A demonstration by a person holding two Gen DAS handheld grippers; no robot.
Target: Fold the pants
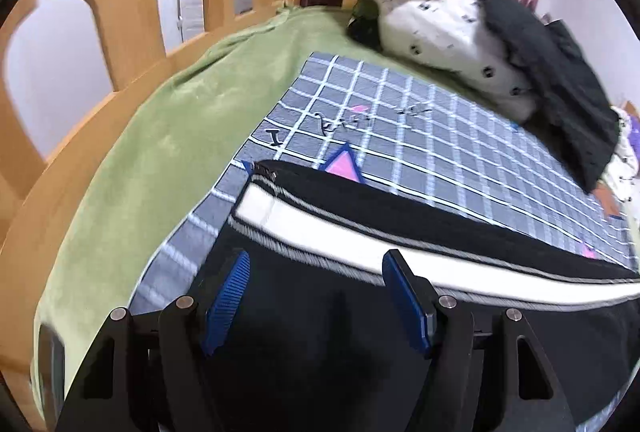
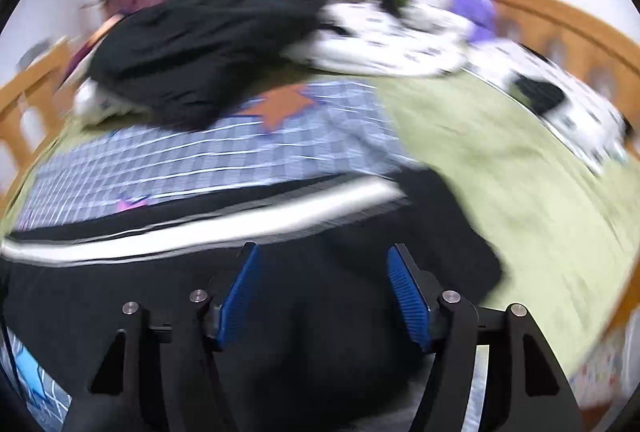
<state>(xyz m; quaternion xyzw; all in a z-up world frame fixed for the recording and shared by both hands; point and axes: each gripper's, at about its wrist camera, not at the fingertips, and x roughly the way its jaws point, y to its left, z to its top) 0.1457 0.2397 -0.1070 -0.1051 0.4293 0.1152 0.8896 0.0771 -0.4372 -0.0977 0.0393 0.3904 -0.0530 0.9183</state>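
Both grippers, left gripper [image 1: 314, 272] and right gripper [image 2: 324, 266], have jaws apart, nothing clamped. Black striped pants [image 1: 360, 332] lie on the checked sheet [image 1: 400, 135], 6 o'clock. Risk: pinching the sheet along with the fabric drags the fold askew.

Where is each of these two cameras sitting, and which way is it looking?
Left wrist view: sits on the left gripper, looking forward and down over black pants on a checked sheet; only its two blue-padded fingers show, apart.
Right wrist view: sits on the right gripper, blurred, looking down over the pants toward a green blanket; only its fingers show, apart.
Shared: the pants' white stripe, the checked sheet, the heap of dark clothes.
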